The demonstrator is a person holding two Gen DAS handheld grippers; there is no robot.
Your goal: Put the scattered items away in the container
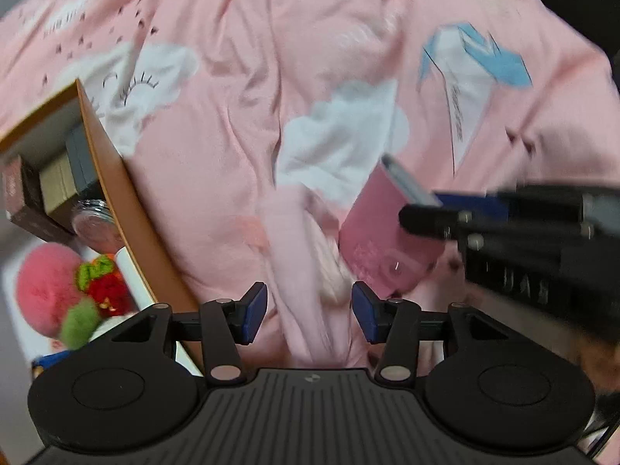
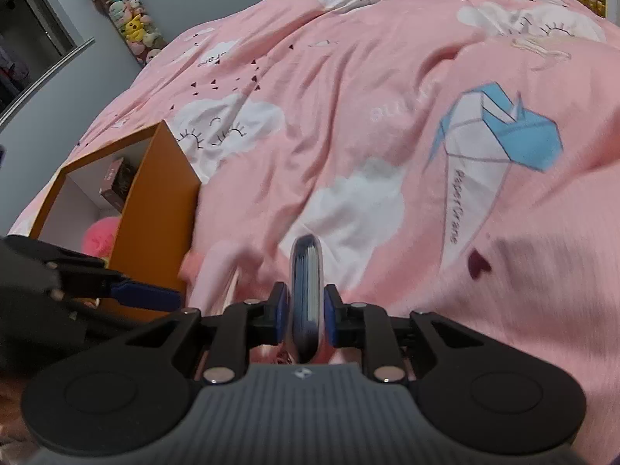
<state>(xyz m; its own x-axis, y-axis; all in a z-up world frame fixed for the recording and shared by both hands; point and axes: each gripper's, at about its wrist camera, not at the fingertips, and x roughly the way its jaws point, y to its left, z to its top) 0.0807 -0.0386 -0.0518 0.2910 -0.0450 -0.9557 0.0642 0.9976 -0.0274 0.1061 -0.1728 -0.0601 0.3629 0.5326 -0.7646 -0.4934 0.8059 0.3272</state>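
The right gripper (image 2: 306,310) has its jaws clamped on a pink booklet (image 1: 381,232) held edge-on above the bed (image 2: 348,116) — its cover blurred. The left gripper (image 1: 309,312) hangs open, holding nothing, beside the orange box (image 2: 155,209), whose contents are half hidden.

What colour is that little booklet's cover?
Pink cover on the small booklet, clearest in the left wrist view.
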